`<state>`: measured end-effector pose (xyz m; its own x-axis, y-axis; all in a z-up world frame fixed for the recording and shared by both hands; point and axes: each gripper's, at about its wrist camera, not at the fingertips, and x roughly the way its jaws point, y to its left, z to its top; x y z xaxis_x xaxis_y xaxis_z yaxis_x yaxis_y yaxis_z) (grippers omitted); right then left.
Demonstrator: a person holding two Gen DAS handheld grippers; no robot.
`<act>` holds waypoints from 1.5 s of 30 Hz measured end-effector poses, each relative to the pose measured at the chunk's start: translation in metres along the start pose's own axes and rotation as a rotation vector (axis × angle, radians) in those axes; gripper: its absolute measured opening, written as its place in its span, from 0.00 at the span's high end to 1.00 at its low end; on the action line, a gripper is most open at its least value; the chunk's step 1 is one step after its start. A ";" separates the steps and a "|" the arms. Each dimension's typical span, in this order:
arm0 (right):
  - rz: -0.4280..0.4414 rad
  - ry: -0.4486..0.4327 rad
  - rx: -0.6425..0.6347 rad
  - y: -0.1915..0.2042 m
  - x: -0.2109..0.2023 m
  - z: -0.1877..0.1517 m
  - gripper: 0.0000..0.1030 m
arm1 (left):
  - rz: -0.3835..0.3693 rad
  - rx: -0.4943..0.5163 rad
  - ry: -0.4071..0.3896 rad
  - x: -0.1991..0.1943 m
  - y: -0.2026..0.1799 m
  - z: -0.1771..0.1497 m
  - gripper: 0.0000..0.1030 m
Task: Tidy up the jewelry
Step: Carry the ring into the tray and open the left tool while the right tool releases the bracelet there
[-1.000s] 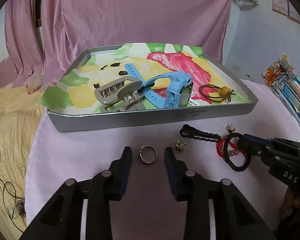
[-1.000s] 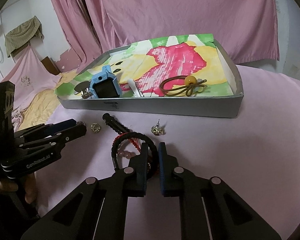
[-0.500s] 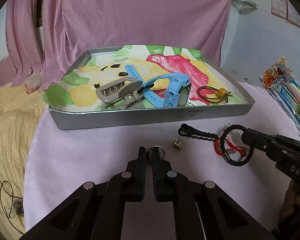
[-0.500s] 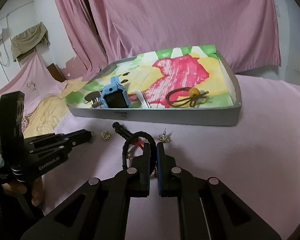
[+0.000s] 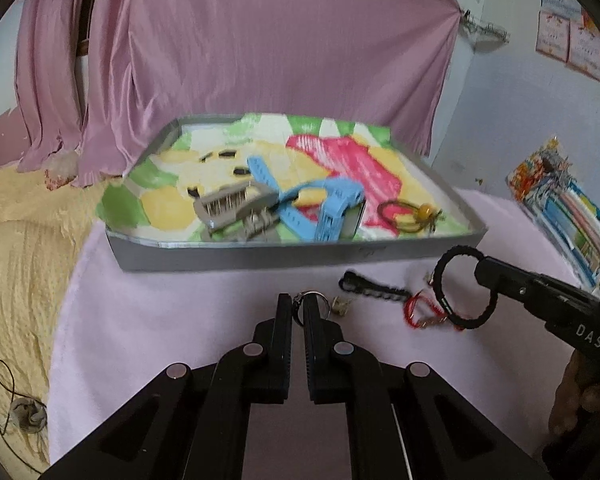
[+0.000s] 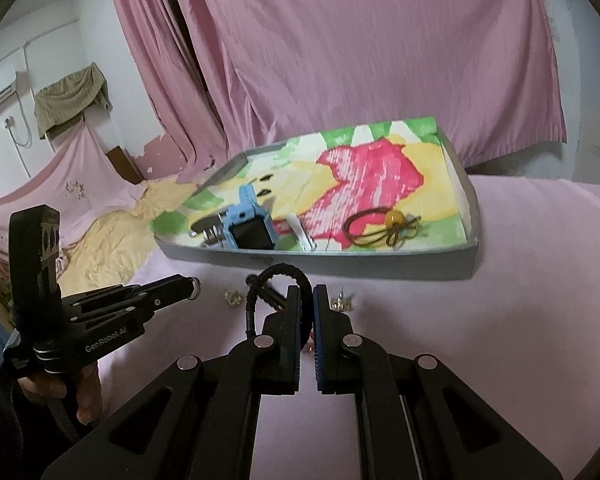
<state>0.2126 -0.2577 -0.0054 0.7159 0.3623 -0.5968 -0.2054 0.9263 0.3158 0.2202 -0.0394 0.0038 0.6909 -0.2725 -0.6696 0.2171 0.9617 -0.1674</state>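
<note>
The left tongs (image 5: 298, 312) pinch a small silver metal ring (image 5: 314, 300); the right tongs (image 6: 307, 300) clamp a black braided cord bracelet (image 6: 260, 288) (lower centre). Thin grips: either could slip before reaching the grey shallow tray (image 5: 260, 258).

A pink curtain (image 5: 260, 60) hangs behind the pink tablecloth (image 6: 540, 280). Yellow blanket (image 5: 16, 240) at left; what may be stacked booklets (image 5: 560, 196) at right.

Right gripper (image 6: 307, 300), jaws closed on a black cord bracelet (image 6: 278, 276) lifted above the pink cloth (image 6: 520, 280). Behind it stood a grey tray (image 6: 380, 266) holding a blue watch (image 6: 249, 228) and a brown hair tie (image 6: 382, 226). The left gripper (image 6: 194, 288) pinched a small ring (image 6: 196, 289).
</note>
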 end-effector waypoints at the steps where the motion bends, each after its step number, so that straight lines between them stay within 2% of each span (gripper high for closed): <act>1: 0.002 -0.009 0.000 0.000 -0.002 0.002 0.95 | -0.003 -0.003 -0.014 -0.002 -0.001 0.002 0.94; 8: -0.014 -0.070 0.008 -0.005 -0.005 0.017 0.95 | -0.003 -0.032 -0.072 -0.005 -0.001 0.021 0.94; 16: -0.063 -0.100 0.008 -0.017 0.013 0.041 0.95 | 0.023 -0.055 -0.047 0.023 0.004 0.042 0.94; 32: -0.120 0.027 -0.016 -0.021 0.062 0.049 0.95 | 0.071 -0.057 0.048 0.061 0.011 0.053 0.94; 43: -0.131 0.071 -0.009 -0.024 0.073 0.047 0.94 | 0.075 -0.056 0.048 0.059 0.012 0.052 0.94; 45: -0.134 0.071 -0.012 -0.023 0.073 0.046 0.93 | 0.080 -0.049 0.048 0.058 0.011 0.051 0.92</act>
<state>0.3002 -0.2574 -0.0220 0.6882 0.2411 -0.6843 -0.1191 0.9679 0.2213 0.2978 -0.0465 0.0003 0.6706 -0.1944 -0.7159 0.1281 0.9809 -0.1464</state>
